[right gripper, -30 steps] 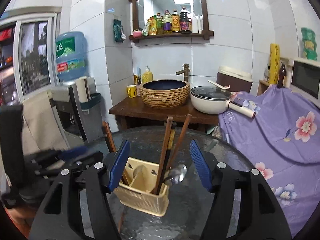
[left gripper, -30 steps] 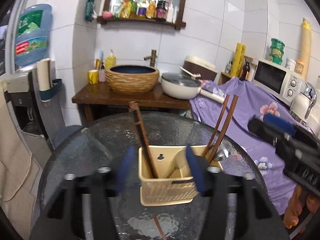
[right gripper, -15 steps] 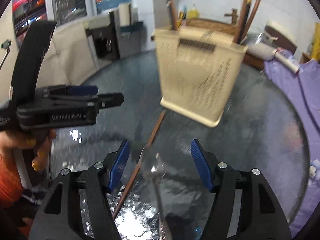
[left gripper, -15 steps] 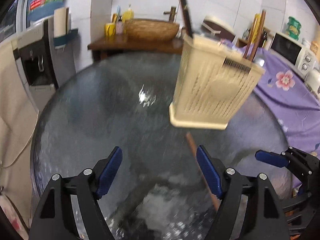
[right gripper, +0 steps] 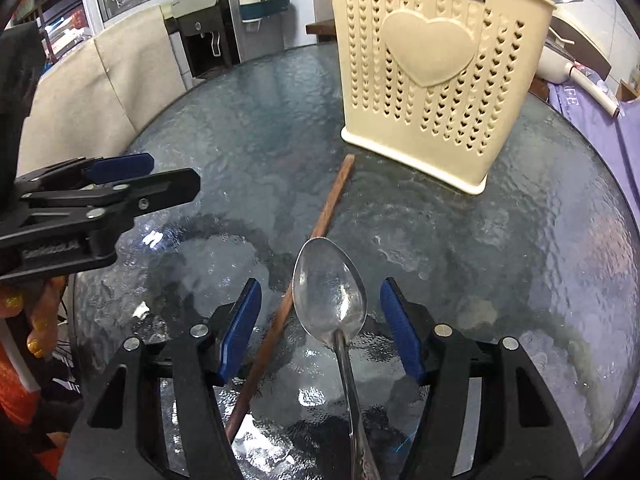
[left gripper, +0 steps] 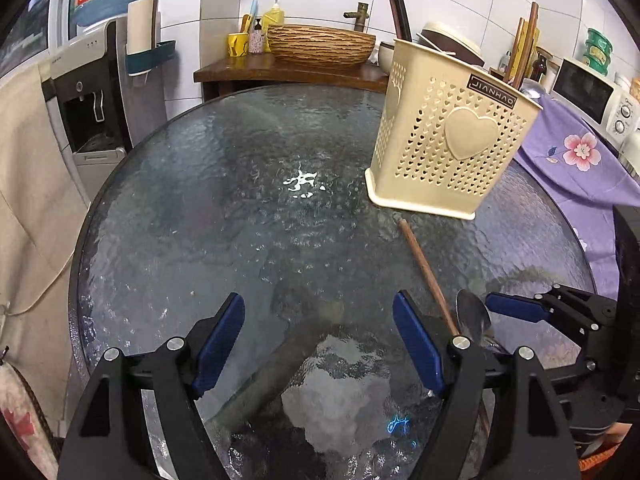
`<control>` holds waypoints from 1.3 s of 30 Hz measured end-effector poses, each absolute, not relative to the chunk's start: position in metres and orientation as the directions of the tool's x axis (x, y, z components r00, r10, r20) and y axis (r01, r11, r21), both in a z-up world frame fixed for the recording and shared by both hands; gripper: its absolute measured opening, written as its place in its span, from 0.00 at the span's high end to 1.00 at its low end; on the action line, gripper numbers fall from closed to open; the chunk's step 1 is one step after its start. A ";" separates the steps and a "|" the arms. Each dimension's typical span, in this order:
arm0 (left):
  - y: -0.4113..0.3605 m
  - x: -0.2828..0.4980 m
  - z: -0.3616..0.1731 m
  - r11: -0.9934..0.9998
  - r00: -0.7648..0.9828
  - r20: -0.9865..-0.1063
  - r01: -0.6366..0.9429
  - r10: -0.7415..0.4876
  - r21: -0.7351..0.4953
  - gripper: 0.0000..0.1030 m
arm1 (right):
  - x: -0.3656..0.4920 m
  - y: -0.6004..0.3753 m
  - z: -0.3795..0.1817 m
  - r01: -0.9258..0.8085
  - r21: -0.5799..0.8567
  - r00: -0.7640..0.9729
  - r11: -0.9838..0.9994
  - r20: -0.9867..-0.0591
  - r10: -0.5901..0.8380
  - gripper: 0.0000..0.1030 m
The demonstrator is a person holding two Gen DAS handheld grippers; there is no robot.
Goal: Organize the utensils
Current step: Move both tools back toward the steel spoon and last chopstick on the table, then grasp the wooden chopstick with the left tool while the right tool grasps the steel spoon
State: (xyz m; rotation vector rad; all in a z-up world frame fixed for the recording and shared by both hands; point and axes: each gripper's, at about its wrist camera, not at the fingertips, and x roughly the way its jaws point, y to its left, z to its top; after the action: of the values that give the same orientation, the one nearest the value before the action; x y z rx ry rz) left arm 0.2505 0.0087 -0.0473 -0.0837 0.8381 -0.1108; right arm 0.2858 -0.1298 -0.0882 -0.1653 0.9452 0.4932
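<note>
A cream perforated utensil holder (left gripper: 448, 136) (right gripper: 436, 72) stands on the round glass table (left gripper: 224, 208), with chopsticks (left gripper: 524, 44) and a dark utensil (left gripper: 396, 4) in it. A loose brown chopstick (right gripper: 304, 264) (left gripper: 426, 272) and a metal spoon (right gripper: 330, 292) (left gripper: 474, 316) lie flat on the glass in front of it. My right gripper (right gripper: 320, 320) is open, low over the table, with the spoon bowl between its fingers and the chopstick by the left finger. My left gripper (left gripper: 320, 344) is open and empty, left of both utensils.
A water dispenser (left gripper: 84, 92) stands left of the table. A wooden counter with a woven basin (left gripper: 320, 46) is behind. A purple flowered cloth (left gripper: 580, 160) and a microwave (left gripper: 592, 92) are at the right. A beige cloth (right gripper: 100, 80) hangs at the table's left edge.
Both grippers have dropped from above the holder to low over the near side of the table. The right gripper now straddles the spoon bowl.
</note>
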 end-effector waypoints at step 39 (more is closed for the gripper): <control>-0.082 0.335 -0.071 0.990 0.549 -0.828 0.132 -0.118 -0.054 0.90 | 0.288 -0.211 -0.058 -0.202 0.206 0.610 0.957 -0.738 0.288 0.62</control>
State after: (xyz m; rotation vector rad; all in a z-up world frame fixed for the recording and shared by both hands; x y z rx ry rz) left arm 0.3353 -0.0824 -0.0708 0.0152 0.9789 -0.1480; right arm 0.2878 -0.2110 -0.0577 0.1050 0.8697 0.2834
